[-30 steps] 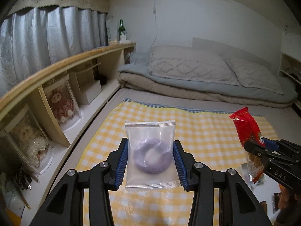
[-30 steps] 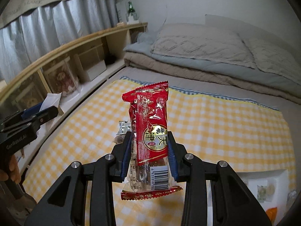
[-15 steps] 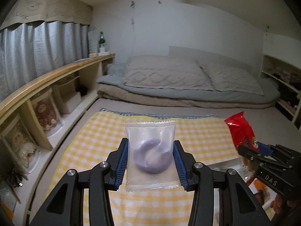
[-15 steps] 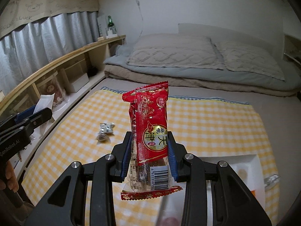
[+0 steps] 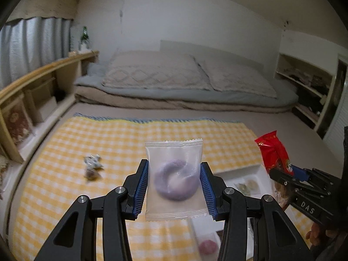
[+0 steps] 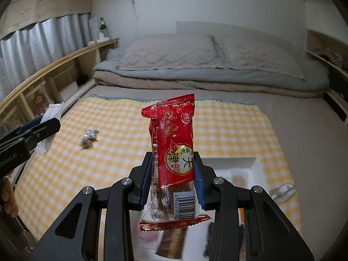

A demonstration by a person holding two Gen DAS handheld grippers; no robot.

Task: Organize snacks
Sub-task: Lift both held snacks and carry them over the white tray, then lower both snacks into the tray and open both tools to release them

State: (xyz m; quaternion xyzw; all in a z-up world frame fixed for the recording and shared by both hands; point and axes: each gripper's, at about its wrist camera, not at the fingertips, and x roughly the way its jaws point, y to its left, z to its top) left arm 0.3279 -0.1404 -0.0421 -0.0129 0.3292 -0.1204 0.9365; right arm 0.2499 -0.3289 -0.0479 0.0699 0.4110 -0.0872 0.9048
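My left gripper [image 5: 174,184] is shut on a clear packet with a purple ring pastry [image 5: 175,179], held upright above the yellow checked cloth [image 5: 108,143]. My right gripper [image 6: 173,180] is shut on a tall red snack packet [image 6: 174,139], also held upright. A white compartment tray [image 5: 250,171] lies on the cloth under and right of both grippers; it shows in the right wrist view [image 6: 254,165] with snacks in it. Each gripper shows in the other's view: the right one [image 5: 282,174] at right, the left one [image 6: 46,128] at left.
Two small wrapped candies [image 5: 92,167] lie on the cloth to the left, also in the right wrist view [image 6: 89,138]. A silver wrapper [image 6: 282,192] lies right of the tray. Folded bedding [image 5: 180,84] is beyond the cloth. A wooden shelf unit [image 5: 32,91] runs along the left.
Both grippers have pulled back and tilted down with their packets held; the tray and the loose candies have come into view below them.
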